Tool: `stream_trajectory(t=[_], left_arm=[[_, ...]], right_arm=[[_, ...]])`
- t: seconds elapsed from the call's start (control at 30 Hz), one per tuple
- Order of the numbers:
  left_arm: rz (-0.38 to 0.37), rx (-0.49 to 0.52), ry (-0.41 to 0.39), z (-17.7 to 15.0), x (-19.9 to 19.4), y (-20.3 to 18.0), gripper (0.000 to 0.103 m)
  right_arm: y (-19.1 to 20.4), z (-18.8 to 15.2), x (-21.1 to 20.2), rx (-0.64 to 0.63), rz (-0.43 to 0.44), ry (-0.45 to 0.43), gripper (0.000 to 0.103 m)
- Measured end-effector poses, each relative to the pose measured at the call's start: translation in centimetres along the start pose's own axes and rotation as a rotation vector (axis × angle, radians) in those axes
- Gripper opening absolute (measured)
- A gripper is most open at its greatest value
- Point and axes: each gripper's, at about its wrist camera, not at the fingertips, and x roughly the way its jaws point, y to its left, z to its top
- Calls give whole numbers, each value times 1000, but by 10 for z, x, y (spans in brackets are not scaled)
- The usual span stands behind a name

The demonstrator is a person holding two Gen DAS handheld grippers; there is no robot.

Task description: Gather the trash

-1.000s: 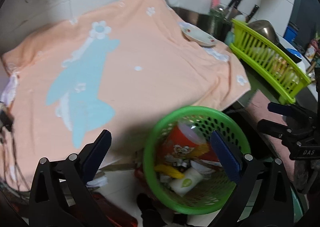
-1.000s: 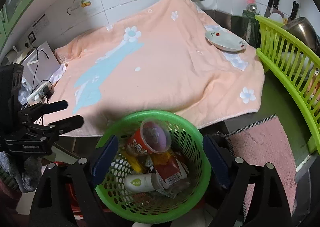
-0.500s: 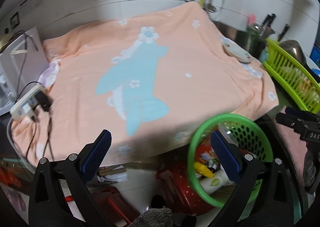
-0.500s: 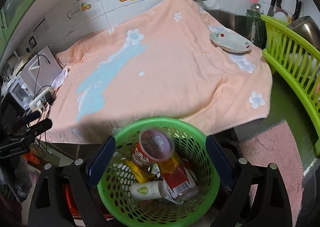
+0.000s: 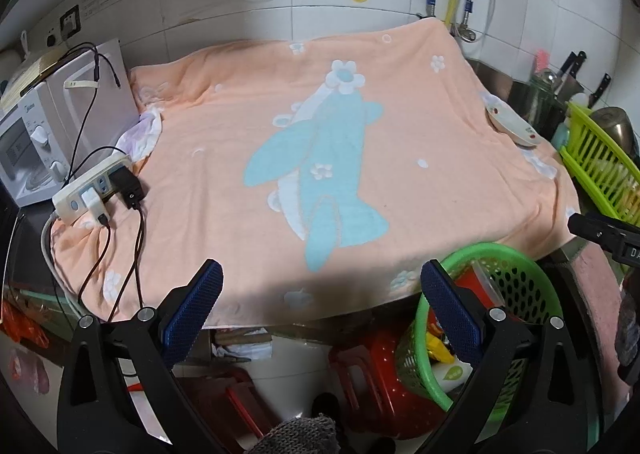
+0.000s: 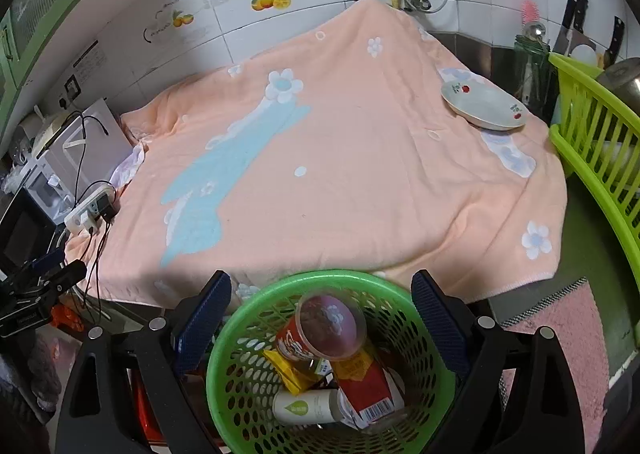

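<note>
A green mesh basket [image 6: 256, 338] sits low in front of the counter, directly under my right gripper [image 6: 320, 318], whose jaws stand open above its rim with nothing between them. Inside lie a red paper cup [image 6: 320, 330], a yellow wrapper [image 6: 288, 370], a red carton [image 6: 368, 386] and a small white bottle [image 6: 304, 408]. In the left wrist view the basket [image 5: 532, 278] is at lower right, and my left gripper [image 5: 320, 306] is open and empty over the front edge of the peach towel [image 5: 320, 158]. No loose trash shows on the towel.
A white dish [image 6: 482, 104] rests at the towel's far right corner. A lime dish rack [image 6: 596, 142] stands to the right, knives behind it. A microwave [image 5: 52, 118] and a power strip [image 5: 92, 190] with cables sit at the left. A red stool [image 5: 372, 374] is under the basket.
My left gripper has swung left and back, so the basket slid from centre to lower right and the microwave came into view. My right gripper backed off slightly, still over the basket.
</note>
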Motion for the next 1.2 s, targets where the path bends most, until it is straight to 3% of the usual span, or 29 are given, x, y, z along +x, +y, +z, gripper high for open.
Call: stream_trajectory(t=[1.2], left_arm=[[22,-24,3,-5,0,6,98]], right_arm=[[-1,3,6,9,18,6,88]])
